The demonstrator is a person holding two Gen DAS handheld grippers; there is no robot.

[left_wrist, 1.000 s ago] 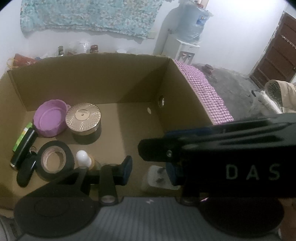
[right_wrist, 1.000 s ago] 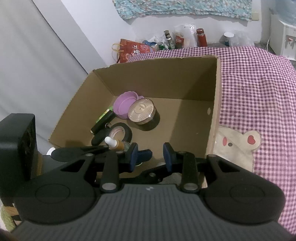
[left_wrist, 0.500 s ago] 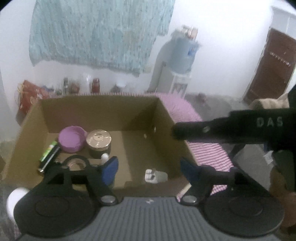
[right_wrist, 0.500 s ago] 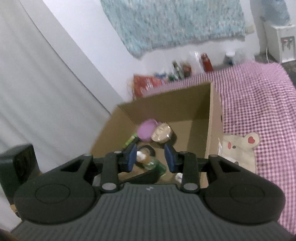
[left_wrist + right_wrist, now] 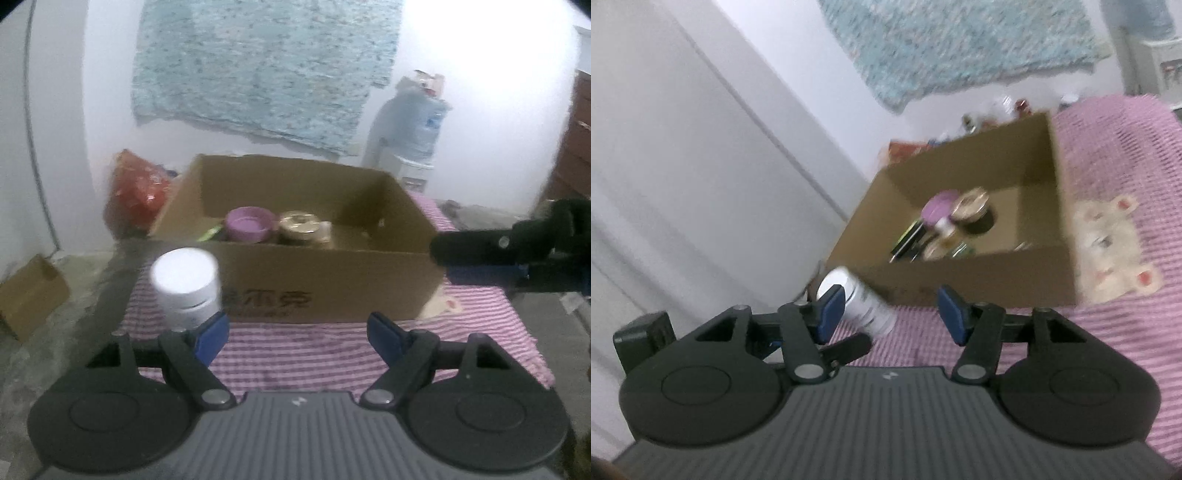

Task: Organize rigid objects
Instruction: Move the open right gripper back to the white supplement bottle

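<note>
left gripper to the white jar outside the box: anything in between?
Nothing visible. The left gripper is open, and the white jar stands on the striped cloth just past its left finger, in front of the cardboard box. The jar sits left of the gap, not between the fingers.

The left gripper (image 5: 297, 330) has black plastic linkage arms, silver pivot screws, blue rubber finger pads (image 5: 212, 332) and a ribbed grey body with round black discs. The right gripper (image 5: 888, 314) looks identical, blue pads (image 5: 831, 308) included.

Box (image 5: 332, 288) on cloth (image 5: 295, 354), jar (image 5: 186, 284) before its left corner (bowl (image 5: 249, 229), tin (image 5: 299, 227) inside)
</note>
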